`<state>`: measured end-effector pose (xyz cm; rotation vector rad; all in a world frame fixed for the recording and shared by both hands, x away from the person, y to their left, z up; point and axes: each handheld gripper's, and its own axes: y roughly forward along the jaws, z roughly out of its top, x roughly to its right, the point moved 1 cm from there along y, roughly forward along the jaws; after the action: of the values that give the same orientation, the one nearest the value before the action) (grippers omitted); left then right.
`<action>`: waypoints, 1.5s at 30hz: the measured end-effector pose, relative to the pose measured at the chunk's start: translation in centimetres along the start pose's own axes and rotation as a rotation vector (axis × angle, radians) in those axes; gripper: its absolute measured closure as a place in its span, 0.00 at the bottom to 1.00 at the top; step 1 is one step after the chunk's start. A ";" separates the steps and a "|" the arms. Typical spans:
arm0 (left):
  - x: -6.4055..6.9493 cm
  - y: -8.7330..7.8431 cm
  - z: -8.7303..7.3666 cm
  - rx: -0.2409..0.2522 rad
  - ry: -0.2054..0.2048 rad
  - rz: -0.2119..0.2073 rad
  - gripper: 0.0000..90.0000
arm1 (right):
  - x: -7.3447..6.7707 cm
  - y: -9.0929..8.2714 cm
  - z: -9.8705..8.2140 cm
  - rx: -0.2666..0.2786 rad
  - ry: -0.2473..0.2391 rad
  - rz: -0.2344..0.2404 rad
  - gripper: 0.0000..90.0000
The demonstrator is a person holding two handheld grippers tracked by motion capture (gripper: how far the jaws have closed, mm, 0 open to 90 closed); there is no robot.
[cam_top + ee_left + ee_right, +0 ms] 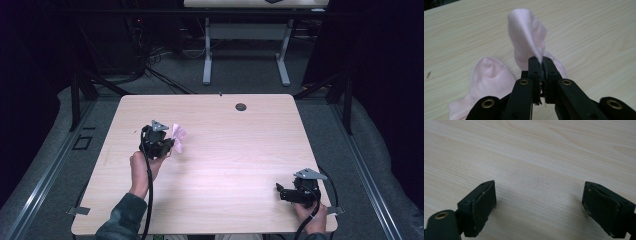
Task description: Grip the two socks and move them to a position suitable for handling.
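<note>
A pale pink sock (179, 135) hangs lifted above the left half of the wooden table (235, 150). My left gripper (172, 143) is shut on it. In the left gripper view the jaws (541, 62) pinch an edge of the pink sock (526, 32), which stands up as a fold beyond the tips. More pink cloth (489, 75) lies on the wood to the lower left; I cannot tell whether it is the same sock or a second one. My right gripper (279, 190) rests near the table's front right corner, open, with bare wood between its pads (539, 200).
A small round cable hole (241, 107) sits near the far edge of the table. Beyond it, on the grey carpet, stand the white legs of another desk (206, 60). Dark frames and rails (75, 100) flank both sides.
</note>
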<state>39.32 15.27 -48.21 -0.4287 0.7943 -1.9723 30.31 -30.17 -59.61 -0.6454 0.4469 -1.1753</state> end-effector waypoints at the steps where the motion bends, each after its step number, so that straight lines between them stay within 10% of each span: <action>1: 0.4 -0.6 -0.1 0.008 0.009 -0.007 0.96 | 0.0 0.0 0.0 0.001 0.000 0.001 0.13; 15: 8.0 -5.6 -4.5 0.006 0.096 -0.233 0.96 | 0.0 0.0 0.0 0.002 0.005 -0.004 0.14; 28: 14.8 1.3 -9.6 -0.190 0.079 -0.490 0.96 | 0.0 0.0 0.0 0.003 0.004 -0.002 0.14; 32: 15.2 1.4 -9.7 -0.187 0.085 -0.515 0.94 | 0.0 0.0 0.0 0.003 0.004 -0.002 0.14; 36: 14.6 0.2 -9.2 -0.151 0.096 -0.516 0.60 | 0.0 0.0 0.0 0.004 0.004 -0.002 0.14; 41: 11.8 -1.2 -7.9 -0.093 0.118 -0.393 0.25 | 0.0 0.0 0.0 0.003 0.005 -0.001 0.14; 45: 7.8 -1.6 -6.7 -0.068 0.075 -0.301 0.17 | 0.0 0.0 0.0 0.001 0.006 0.002 0.14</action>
<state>30.49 11.48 -52.14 -0.5426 0.8876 -2.2552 30.31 -30.22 -59.60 -0.6402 0.4519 -1.1758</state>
